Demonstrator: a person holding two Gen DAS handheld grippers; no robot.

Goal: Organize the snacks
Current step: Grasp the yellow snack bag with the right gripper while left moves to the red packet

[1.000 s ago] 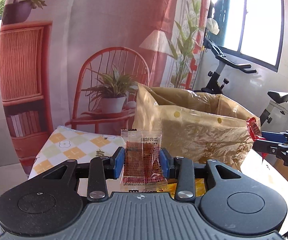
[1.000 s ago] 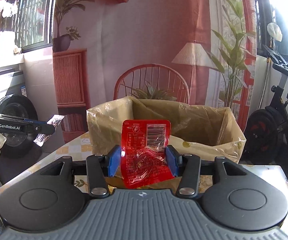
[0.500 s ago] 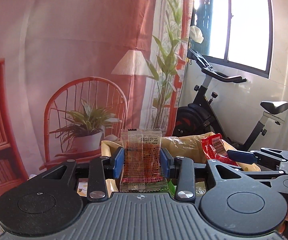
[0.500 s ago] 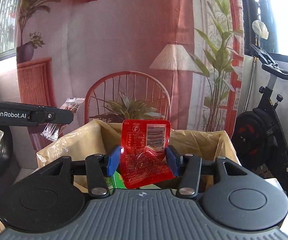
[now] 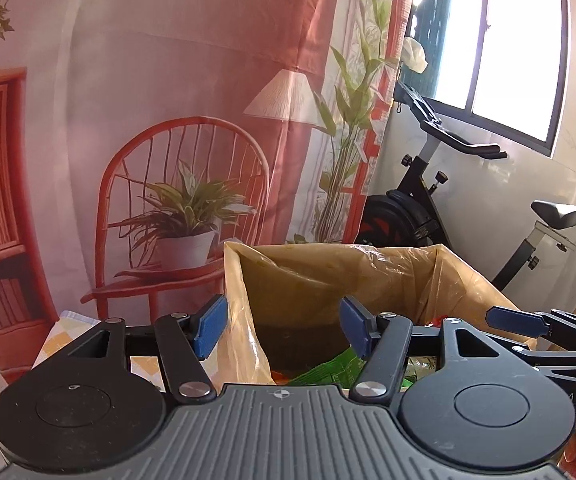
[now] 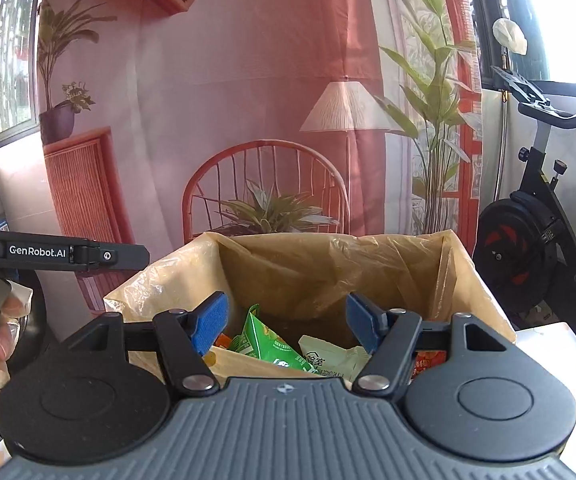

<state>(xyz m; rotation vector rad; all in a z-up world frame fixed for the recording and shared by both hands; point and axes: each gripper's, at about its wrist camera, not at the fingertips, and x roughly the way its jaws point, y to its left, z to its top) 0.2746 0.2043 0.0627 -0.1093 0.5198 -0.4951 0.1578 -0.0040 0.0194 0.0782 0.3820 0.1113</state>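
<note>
Both tools gape over crinkly plastic-lined box (image 6: 327, 264).

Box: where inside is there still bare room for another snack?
In the box, the dark floor along the far wall looks bare. The near side is crowded: green packet, pale packet, a red one at the right corner. Both grippers hang open above.
</note>
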